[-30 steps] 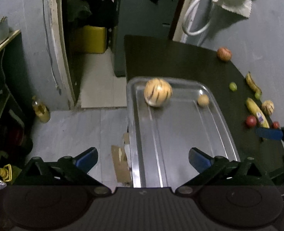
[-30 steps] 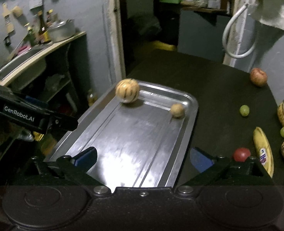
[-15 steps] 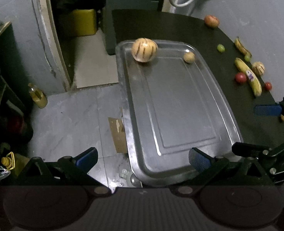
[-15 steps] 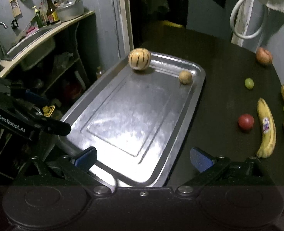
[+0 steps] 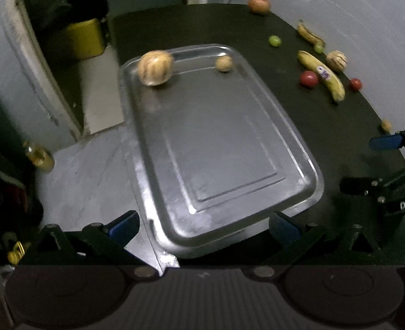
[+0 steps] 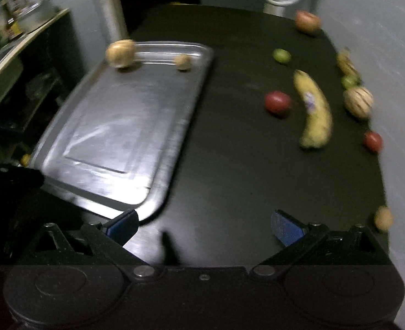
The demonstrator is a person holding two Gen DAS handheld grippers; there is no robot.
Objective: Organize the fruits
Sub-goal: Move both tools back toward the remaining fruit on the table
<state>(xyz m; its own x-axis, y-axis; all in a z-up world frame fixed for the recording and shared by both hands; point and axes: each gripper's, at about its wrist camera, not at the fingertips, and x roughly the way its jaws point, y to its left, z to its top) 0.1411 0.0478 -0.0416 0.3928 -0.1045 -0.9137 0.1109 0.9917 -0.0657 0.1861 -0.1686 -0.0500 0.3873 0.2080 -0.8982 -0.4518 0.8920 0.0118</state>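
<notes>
Both open, empty. Right gripper (image 6: 203,225) nearer banana (image 6: 313,111): ahead-right toward table's right edge, long axis roughly along approach.

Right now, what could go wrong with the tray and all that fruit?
1. The metal tray seems to stick out past the dark table edge above the floor, so a bump might tip it.
2. The striped melon and small brown fruit sit loose and could roll.
3. The red fruit lies near the table's rim and might fall.
</notes>
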